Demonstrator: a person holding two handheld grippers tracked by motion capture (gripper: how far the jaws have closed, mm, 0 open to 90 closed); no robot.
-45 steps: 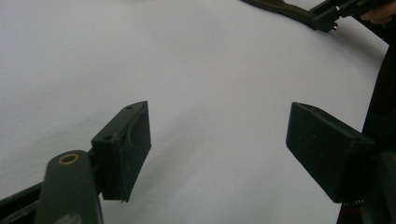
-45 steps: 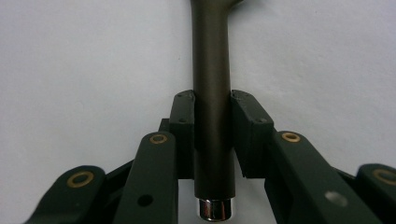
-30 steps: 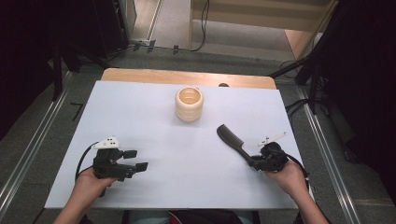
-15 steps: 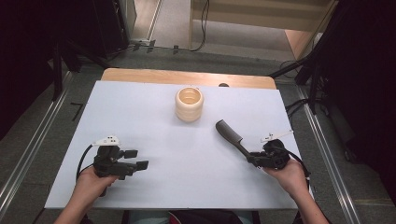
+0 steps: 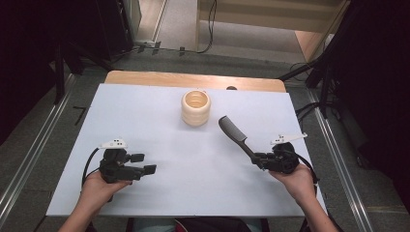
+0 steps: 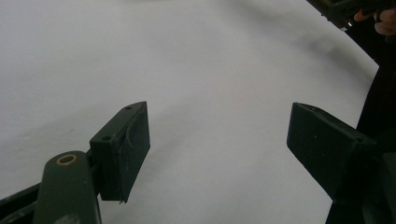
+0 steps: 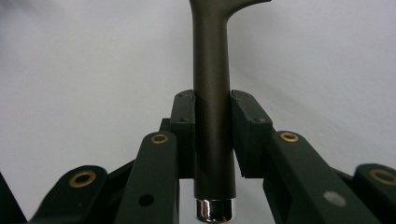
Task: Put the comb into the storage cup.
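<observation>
**Right gripper holds a black comb by its handle**

The right gripper (image 5: 261, 160) has its two jaws squeezed tight on the handle of a black comb (image 5: 233, 133). In the right gripper view the round handle (image 7: 213, 107) runs straight up between the two black pads (image 7: 184, 114), and both pads press on its sides. A little shiny cap sits at the bottom end of the handle, down behind the pads. The toothed part of the comb sticks out past the gripper's tips, up and away from the hand, and points toward a cream cup (image 5: 196, 108). The cup has ring-shaped bumps around its sides and stands upright on the white table (image 5: 145, 111). It is near the far end of the comb but not touching it. I cannot tell if the comb rests on the table or is lifted a bit above it.

The left gripper (image 5: 142, 164) is well apart from the comb and the cup, on the other side of the table. Its jaws stand wide open with nothing between them. In the left gripper view just bare white table lies between the pads (image 6: 126, 149). A hand (image 5: 99, 186) holds it low over the table, and its jaws point toward the right gripper.
</observation>
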